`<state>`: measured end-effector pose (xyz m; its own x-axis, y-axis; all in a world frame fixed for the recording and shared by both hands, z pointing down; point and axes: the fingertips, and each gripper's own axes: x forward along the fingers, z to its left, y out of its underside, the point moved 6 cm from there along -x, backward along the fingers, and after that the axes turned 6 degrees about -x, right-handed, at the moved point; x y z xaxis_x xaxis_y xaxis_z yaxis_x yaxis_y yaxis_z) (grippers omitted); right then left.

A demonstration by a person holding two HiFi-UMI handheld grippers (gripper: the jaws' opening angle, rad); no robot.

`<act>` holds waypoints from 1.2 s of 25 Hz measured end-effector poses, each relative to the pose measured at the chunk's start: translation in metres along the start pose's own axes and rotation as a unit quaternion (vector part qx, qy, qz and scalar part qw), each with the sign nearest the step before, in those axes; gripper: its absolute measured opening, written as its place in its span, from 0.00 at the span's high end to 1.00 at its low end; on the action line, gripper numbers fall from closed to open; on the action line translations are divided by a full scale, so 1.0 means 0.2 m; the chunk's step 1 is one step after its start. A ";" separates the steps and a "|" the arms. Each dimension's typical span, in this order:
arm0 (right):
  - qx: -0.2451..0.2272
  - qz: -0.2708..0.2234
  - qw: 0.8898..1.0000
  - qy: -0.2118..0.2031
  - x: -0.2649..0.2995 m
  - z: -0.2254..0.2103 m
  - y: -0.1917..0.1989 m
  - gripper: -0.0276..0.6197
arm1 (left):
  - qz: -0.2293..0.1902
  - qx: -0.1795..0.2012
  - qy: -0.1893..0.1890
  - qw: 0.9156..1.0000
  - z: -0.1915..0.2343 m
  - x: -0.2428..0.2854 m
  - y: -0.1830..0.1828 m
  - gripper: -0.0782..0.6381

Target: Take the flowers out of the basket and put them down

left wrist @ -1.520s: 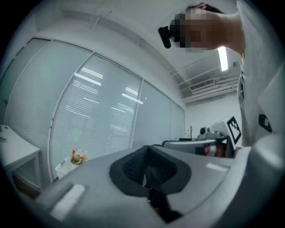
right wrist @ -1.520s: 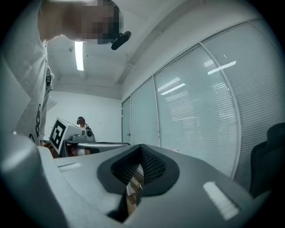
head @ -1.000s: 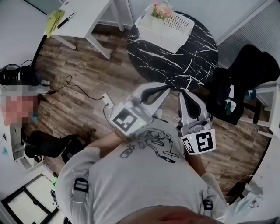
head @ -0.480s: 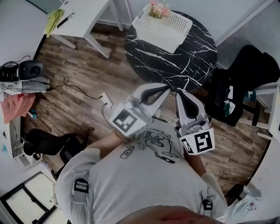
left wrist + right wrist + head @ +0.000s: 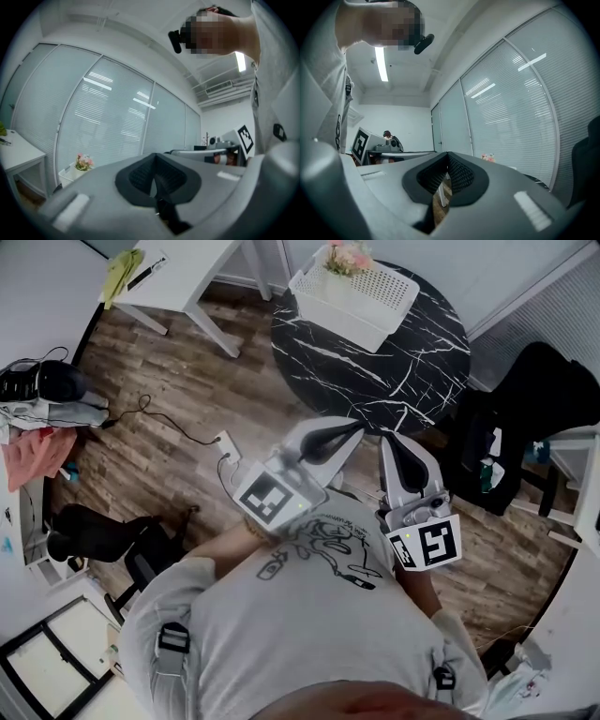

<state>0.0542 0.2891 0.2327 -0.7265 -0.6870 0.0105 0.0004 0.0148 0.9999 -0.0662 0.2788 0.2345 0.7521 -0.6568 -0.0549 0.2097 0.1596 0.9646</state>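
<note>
A white perforated basket [image 5: 361, 293] sits on the far side of a round black marble table [image 5: 394, 362], with pink flowers [image 5: 346, 258] at its far left corner. The flowers [image 5: 84, 162] show small in the left gripper view and the flowers [image 5: 488, 157] faintly in the right gripper view. My left gripper [image 5: 352, 430] and right gripper [image 5: 393, 443] are held close to my chest, short of the table's near edge. Both are shut with nothing between their tips.
A white desk [image 5: 178, 277] stands at the back left over the wood floor. A black chair [image 5: 525, 418] is right of the table. A power strip and cable [image 5: 225, 446] lie on the floor to my left. Clutter and a black bag [image 5: 42, 390] sit far left.
The view has shifted slightly, so the table and basket sit a little differently in frame. A person at the far left is gone from view. Both grippers have stayed shut near my chest.
</note>
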 end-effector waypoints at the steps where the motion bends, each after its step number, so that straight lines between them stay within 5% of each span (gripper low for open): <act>1: 0.000 0.000 1.000 -0.002 0.00 0.00 0.00 0.95 | 0.001 0.000 -0.001 1.000 0.01 0.00 0.00 0.89; 14: -0.003 0.003 1.000 0.001 0.15 -0.12 0.00 0.95 | 0.000 -0.002 0.007 1.000 0.17 0.12 -0.03 0.89; 30: 0.002 0.016 1.000 0.010 0.63 -0.42 0.03 0.95 | 0.008 -0.012 0.014 1.000 0.67 0.38 -0.12 0.89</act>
<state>0.0198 0.1421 0.2408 -0.7122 -0.7006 0.0429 0.0205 0.0403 0.9990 -0.0983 0.1266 0.2418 0.7730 -0.6326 -0.0472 0.2126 0.1882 0.9588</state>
